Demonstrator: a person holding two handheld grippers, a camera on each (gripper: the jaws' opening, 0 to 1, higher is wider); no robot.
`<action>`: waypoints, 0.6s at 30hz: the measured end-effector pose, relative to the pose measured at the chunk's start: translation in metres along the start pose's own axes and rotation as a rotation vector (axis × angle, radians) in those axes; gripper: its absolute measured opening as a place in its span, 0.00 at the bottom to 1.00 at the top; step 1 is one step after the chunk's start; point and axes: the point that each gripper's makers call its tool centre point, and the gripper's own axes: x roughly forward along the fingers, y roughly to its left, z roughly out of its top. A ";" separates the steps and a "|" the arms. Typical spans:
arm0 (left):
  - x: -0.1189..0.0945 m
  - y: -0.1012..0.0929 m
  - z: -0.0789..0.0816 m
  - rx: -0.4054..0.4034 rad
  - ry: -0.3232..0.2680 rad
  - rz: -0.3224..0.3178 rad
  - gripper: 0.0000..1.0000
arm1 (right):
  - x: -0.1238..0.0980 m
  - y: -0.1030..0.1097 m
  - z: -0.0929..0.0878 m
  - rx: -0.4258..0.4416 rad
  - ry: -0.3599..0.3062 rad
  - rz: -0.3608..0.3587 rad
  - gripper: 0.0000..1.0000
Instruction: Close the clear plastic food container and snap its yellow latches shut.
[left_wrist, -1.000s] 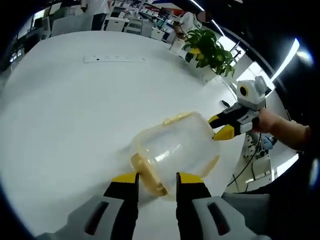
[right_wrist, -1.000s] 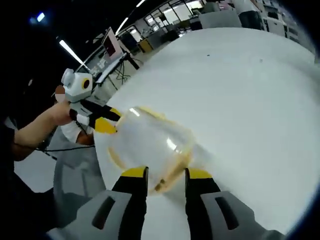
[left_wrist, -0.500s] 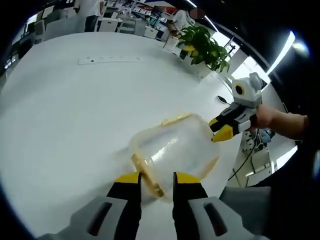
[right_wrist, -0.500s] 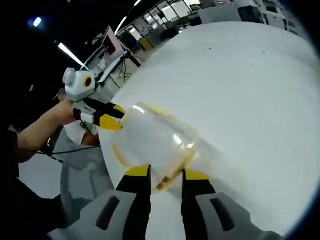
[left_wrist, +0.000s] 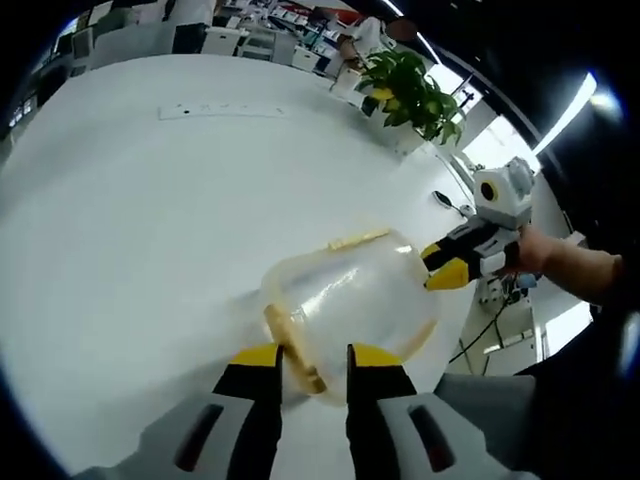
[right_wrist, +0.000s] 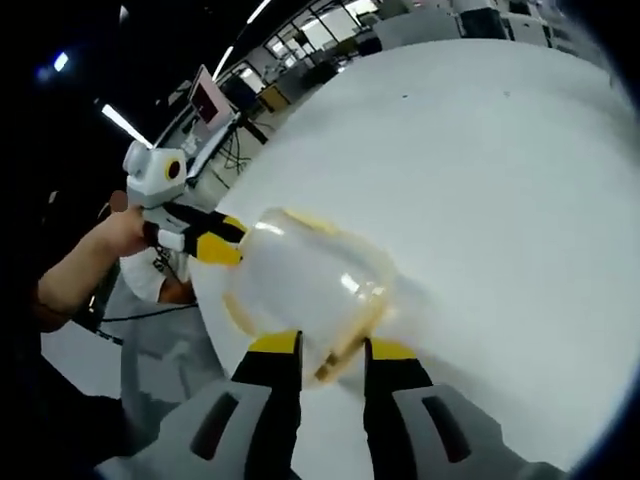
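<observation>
left gripper (left_wrist: 303, 356): jaws narrow, closed on yellow latch (left_wrist: 293, 347) at container's near end
right gripper (right_wrist: 325, 347): jaws pinching the opposite latch (right_wrist: 347, 340)
container (left_wrist: 352, 302): clear plastic, on white table (left_wrist: 150, 220) near its edge; long axis runs gripper to gripper
beyond: power strip (left_wrist: 221, 110); potted plant (left_wrist: 412, 92) past far edge

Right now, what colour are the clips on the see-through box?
Yellow latches on the clear container, best in the left gripper view.

An open-plan office: beyond the white desk (left_wrist: 150, 230) stand a potted plant (left_wrist: 412, 92), monitors (right_wrist: 205, 97) and ceiling strip lights (left_wrist: 565, 113).
</observation>
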 end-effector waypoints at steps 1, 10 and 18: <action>0.000 0.000 0.000 0.000 -0.002 -0.001 0.18 | 0.000 0.001 0.000 0.003 0.000 -0.001 0.20; 0.000 -0.003 0.002 0.073 -0.029 0.024 0.19 | -0.003 0.003 -0.001 0.000 0.000 -0.053 0.21; -0.001 -0.002 0.003 0.126 -0.066 0.039 0.20 | -0.002 0.003 0.002 -0.020 0.028 -0.127 0.22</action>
